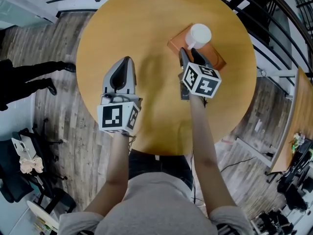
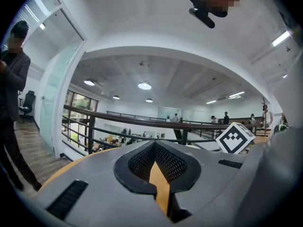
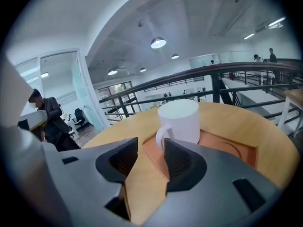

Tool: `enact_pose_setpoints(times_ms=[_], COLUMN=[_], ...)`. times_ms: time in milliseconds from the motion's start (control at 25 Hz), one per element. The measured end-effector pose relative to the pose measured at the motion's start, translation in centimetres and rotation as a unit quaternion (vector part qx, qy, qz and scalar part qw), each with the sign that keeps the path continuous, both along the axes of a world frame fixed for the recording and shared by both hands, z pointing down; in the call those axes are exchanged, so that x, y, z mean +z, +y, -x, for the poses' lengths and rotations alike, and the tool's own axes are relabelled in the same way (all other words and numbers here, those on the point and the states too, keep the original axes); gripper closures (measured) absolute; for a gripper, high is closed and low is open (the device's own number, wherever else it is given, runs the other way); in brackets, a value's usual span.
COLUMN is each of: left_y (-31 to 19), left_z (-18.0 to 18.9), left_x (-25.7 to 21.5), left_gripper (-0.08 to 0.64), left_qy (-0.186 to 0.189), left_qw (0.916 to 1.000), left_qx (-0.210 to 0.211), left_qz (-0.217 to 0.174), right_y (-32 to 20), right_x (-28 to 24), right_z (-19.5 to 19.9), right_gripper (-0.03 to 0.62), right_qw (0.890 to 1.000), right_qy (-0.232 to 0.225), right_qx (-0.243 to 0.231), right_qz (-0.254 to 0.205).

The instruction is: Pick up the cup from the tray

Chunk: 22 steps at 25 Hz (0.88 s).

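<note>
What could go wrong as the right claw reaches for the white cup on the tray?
1. The cup has its handle turned toward the open right claw, roughly in line with one jaw. A bump there could spin or push the cup rather than grip it.
2. The claw is angled downward and sits low, so it might catch the near edge of the tray and shift the tray with the cup on it.
</note>
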<state>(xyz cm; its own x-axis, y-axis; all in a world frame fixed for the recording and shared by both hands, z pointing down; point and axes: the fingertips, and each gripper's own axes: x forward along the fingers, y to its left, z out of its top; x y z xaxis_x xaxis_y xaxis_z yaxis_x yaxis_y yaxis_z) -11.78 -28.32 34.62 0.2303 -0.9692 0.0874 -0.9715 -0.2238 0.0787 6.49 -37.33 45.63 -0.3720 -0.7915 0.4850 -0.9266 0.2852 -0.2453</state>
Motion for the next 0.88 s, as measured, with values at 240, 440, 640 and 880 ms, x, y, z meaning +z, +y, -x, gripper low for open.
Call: enact_pose_setpoints(times_ms=[240,440,640,880], left_y=[-0.4,-0.7,-0.9,-1.1], left_z=[-0.1,-0.1,-0.4,-0.3], left_x=[0.2,0.5,0.8,1.4], left_gripper=[0.557,0.555,0.557,0.557], left_qy=[-0.003,-0.007,-0.009,-0.008], left_qw=[1.0,1.0,0.9999,0.9998], left_qx=[0.002,0.004,0.004,0.003], left_qz=[0.002,0.006,0.009,0.016], right_y=[-0.9,-1.5,-1.7,-1.9], right_x=[0.5,0.6,0.6,0.5], right_z=[0.1,0.4,0.0,0.1], right_gripper=[0.433,0.433,0.486,0.549], right_qw=[1.0,0.999,0.999,0.998], right_qy=[0.011,0.014,0.017,0.021], right_qx=[-0.017,-0.029,-0.036,-0.048], right_qz=[0.001,-0.003,-0.02,-0.04])
